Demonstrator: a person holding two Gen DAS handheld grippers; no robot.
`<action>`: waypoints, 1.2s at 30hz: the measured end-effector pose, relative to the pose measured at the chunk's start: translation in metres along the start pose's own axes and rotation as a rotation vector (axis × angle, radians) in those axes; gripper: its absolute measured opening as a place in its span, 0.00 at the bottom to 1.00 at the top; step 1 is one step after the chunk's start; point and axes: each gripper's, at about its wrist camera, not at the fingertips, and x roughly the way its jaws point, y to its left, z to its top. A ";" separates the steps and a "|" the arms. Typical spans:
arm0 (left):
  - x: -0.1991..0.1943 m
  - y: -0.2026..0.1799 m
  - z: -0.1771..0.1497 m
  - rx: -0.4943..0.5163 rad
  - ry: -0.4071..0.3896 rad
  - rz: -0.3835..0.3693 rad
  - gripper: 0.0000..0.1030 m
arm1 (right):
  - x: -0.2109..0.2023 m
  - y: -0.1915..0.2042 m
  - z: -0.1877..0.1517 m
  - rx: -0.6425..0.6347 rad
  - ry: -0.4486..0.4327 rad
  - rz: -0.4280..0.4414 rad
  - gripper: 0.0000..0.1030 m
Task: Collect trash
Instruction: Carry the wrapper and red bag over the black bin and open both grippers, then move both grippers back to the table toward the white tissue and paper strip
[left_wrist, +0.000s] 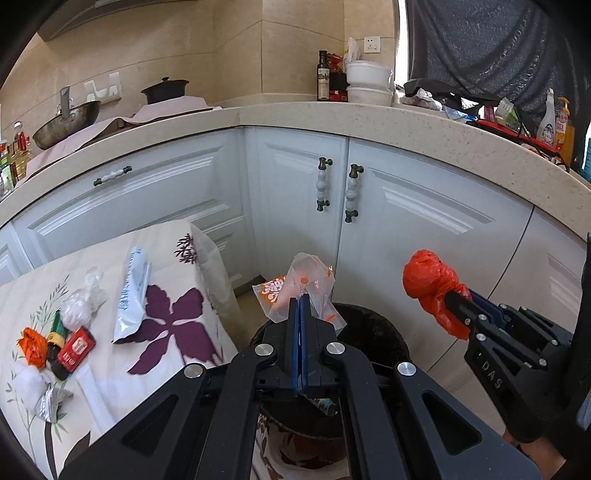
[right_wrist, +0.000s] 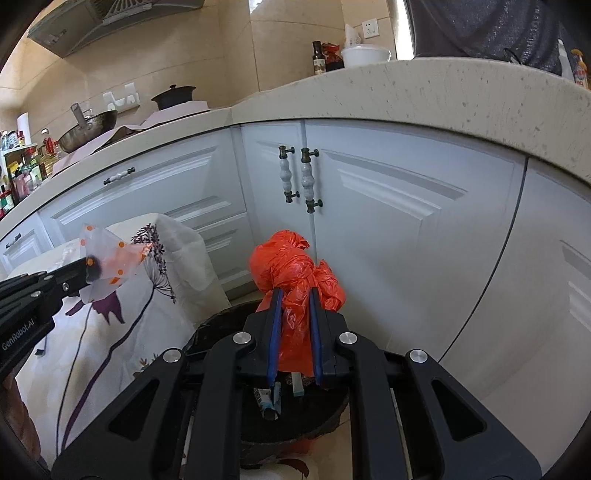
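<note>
My left gripper (left_wrist: 300, 299) is shut on a clear plastic wrapper with orange dots (left_wrist: 308, 282) and holds it above the black trash bin (left_wrist: 373, 332); the wrapper also shows in the right wrist view (right_wrist: 110, 260). My right gripper (right_wrist: 294, 291) is shut on a knotted orange plastic bag (right_wrist: 291, 269), also above the bin (right_wrist: 221, 321); the bag shows in the left wrist view (left_wrist: 430, 284). Some trash lies inside the bin (right_wrist: 269, 400).
A floral-cloth table (left_wrist: 173, 317) at the left holds a white-blue wrapper (left_wrist: 133, 295), a clear bag (left_wrist: 79, 306), a red box (left_wrist: 75, 349), a small dark bottle (left_wrist: 55, 341), orange scrap (left_wrist: 31, 345) and foil (left_wrist: 50, 404). White cabinets (left_wrist: 406, 221) stand close behind the bin.
</note>
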 end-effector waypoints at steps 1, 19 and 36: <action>0.002 -0.001 0.001 0.001 0.001 0.000 0.01 | 0.003 0.000 0.000 0.000 0.002 -0.001 0.13; 0.010 0.002 0.004 -0.019 -0.002 0.042 0.48 | 0.008 0.000 0.003 0.024 -0.010 -0.026 0.38; -0.049 0.074 -0.014 -0.080 -0.058 0.151 0.57 | -0.026 0.071 0.015 -0.031 -0.037 0.090 0.44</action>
